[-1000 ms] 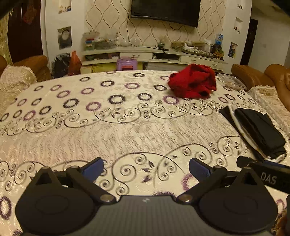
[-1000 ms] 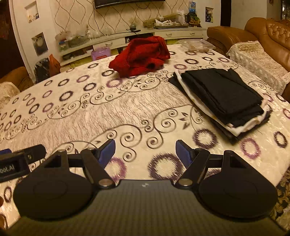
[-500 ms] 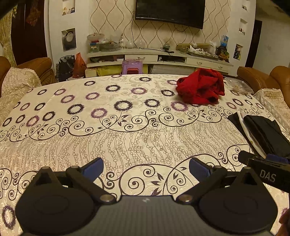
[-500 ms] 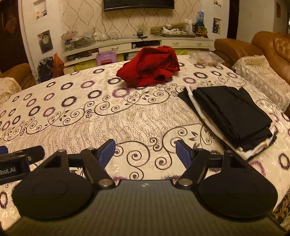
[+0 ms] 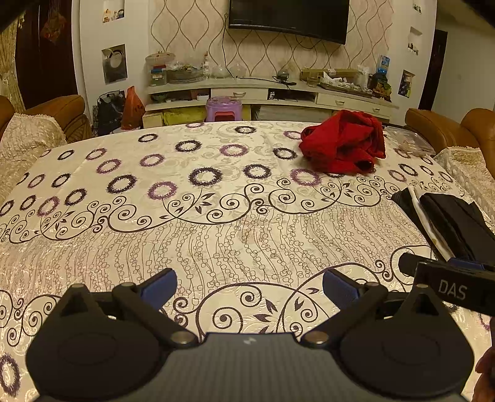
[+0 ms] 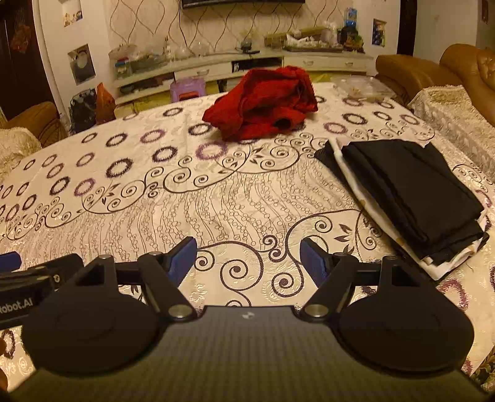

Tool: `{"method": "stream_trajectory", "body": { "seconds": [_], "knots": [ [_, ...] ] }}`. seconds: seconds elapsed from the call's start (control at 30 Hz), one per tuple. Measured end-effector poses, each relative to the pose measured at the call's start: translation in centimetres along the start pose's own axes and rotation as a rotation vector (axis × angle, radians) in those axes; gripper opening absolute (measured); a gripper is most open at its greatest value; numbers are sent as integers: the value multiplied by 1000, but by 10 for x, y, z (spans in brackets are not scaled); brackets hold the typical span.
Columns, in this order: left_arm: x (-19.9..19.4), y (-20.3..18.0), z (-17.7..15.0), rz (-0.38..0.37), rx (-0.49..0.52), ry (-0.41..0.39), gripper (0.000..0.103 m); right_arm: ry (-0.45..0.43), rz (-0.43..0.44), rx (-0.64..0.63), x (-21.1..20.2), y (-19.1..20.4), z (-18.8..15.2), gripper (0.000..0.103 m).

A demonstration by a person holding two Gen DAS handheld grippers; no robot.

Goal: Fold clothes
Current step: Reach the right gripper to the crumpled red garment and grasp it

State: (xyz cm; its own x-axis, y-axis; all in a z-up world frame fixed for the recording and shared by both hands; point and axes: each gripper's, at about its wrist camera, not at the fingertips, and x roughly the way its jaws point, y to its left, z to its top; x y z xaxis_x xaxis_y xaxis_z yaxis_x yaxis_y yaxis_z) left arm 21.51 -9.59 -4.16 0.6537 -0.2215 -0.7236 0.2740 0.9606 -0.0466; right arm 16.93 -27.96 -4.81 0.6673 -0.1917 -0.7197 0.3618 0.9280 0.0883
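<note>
Hovering over the patterned counter (image 5: 216,222), the left tool (image 5: 249,286) has its blue-padded fingers (image 5: 159,286) spread wide apart with nothing between them; the right tool (image 6: 247,258) is likewise parted and empty, its pads above the scrollwork of the cloth; each tool shows at the edge of the other's view, the two side by side.

Ahead of the left tool and off to its right, well apart from it, lies the crumpled red garment (image 5: 343,145), bunched in a loose heap; seen from the right tool the same red garment (image 6: 263,103) sits almost straight ahead, near the far edge of the counter. Close on the right of the right tool rests a folded stack of clothes (image 6: 411,194), black layers over a white one, lying flat and squared; from the left tool the stack (image 5: 448,219) is partly hidden behind the other tool's body.

Beyond the counter stands a low shelf unit (image 5: 266,92) beneath a wall television (image 5: 287,17).
</note>
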Motion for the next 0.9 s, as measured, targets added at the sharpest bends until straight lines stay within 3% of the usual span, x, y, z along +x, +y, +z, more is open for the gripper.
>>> {"method": "stream_trajectory", "body": {
  "seconds": [0.27,0.4,0.63,0.9],
  "knots": [
    [22,5,-2,-4,1,23,103,50,38,-31,40,3,6,81],
    [38,13,-5,1,-1,44,103,29,59,-68,66,6,17,81],
    [60,31,-9,4,4,61,103,20,138,16,142,9,82,81],
    [72,54,-14,7,23,66,103,-18,72,200,235,13,163,81]
  ]
}}
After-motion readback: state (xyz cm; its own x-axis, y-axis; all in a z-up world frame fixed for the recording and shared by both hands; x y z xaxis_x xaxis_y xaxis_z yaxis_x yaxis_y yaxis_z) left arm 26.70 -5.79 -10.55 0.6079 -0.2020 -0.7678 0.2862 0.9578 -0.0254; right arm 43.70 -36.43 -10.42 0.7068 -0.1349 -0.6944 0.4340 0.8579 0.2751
